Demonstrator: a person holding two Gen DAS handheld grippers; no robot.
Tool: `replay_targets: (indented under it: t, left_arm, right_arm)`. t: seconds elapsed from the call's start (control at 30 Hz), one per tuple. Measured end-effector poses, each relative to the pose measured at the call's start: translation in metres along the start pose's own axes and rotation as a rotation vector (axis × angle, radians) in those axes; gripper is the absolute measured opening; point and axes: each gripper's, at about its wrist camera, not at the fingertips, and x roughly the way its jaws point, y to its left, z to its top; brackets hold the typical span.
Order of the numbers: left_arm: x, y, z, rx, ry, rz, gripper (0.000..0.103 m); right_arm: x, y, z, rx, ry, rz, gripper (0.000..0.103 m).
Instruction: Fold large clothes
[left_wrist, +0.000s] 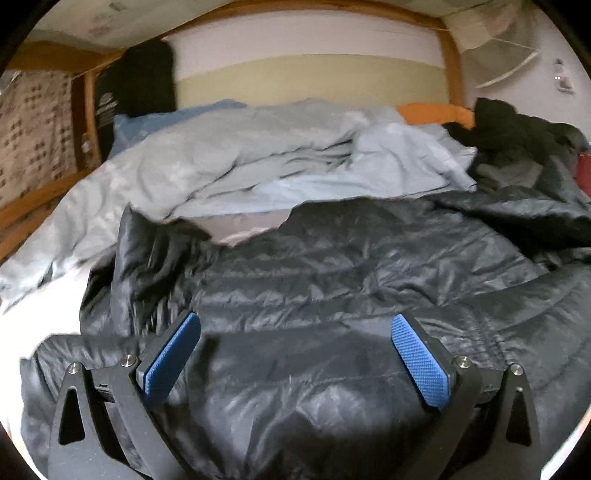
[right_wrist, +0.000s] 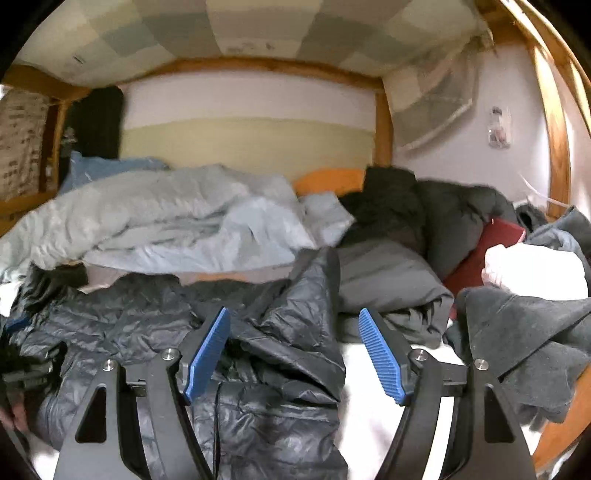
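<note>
A black quilted puffer jacket (left_wrist: 332, 266) lies spread on the bed and fills the lower half of the left wrist view. My left gripper (left_wrist: 295, 319) hangs just over it, its blue pads (left_wrist: 421, 358) wide apart and pressing on nothing. In the right wrist view the same jacket (right_wrist: 129, 306) lies to the left, with a crumpled fold of it reaching up between the fingers. My right gripper (right_wrist: 293, 313) is open above that fold and the white sheet (right_wrist: 369, 406), with nothing gripped.
A rumpled grey-blue duvet (right_wrist: 166, 221) lies behind the jacket, with an orange pillow (right_wrist: 328, 181) beyond it. Dark clothes (right_wrist: 424, 221), a maroon item (right_wrist: 487, 247) and a white item (right_wrist: 535, 269) are piled at the right. A wooden bunk frame (right_wrist: 384, 125) surrounds the bed.
</note>
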Motion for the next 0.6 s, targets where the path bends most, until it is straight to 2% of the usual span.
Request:
replay_targets:
  t: [0.1, 0.17, 0.23, 0.3, 0.33, 0.4, 0.43, 0.47, 0.5, 0.53, 0.6]
  left_arm:
    - [-0.020, -0.010, 0.022, 0.020, -0.049, -0.028, 0.103]
    - [-0.028, -0.030, 0.046, 0.094, -0.086, 0.029, 0.103]
    - [-0.036, -0.056, 0.074, 0.189, -0.156, 0.127, 0.103]
    - [-0.040, -0.076, 0.106, 0.213, -0.206, 0.161, 0.103]
    - [-0.038, -0.084, 0.125, 0.186, -0.198, 0.136, 0.103]
    - [-0.028, -0.093, 0.161, 0.094, -0.127, 0.028, 0.103]
    - [-0.022, -0.097, 0.176, 0.046, -0.101, -0.022, 0.103]
    - [-0.018, -0.101, 0.188, 0.015, -0.093, -0.049, 0.103]
    - [-0.014, -0.109, 0.199, 0.004, -0.094, -0.067, 0.103]
    - [-0.009, -0.118, 0.209, 0.019, -0.095, -0.081, 0.103]
    - [0.004, -0.134, 0.228, 0.053, -0.046, -0.149, 0.103]
  right_arm:
    - [-0.009, 0.006, -0.013, -0.095, -0.043, -0.019, 0.082]
    - [0.000, 0.006, -0.021, -0.126, 0.022, 0.013, 0.082]
    - [0.010, 0.001, -0.027, -0.109, 0.081, 0.049, 0.082]
    - [0.019, -0.008, -0.034, -0.079, 0.126, 0.058, 0.082]
    - [0.022, -0.012, -0.035, -0.070, 0.139, 0.054, 0.082]
    - [0.026, -0.022, -0.036, -0.053, 0.151, 0.036, 0.082]
    - [0.028, -0.027, -0.035, -0.057, 0.150, 0.001, 0.082]
    - [0.030, -0.030, -0.033, -0.076, 0.148, -0.077, 0.082]
    - [0.033, -0.033, -0.031, -0.101, 0.148, -0.169, 0.082]
    - [0.035, -0.039, -0.029, -0.106, 0.143, -0.213, 0.082]
    - [0.035, -0.055, -0.023, -0.041, 0.150, -0.200, 0.082]
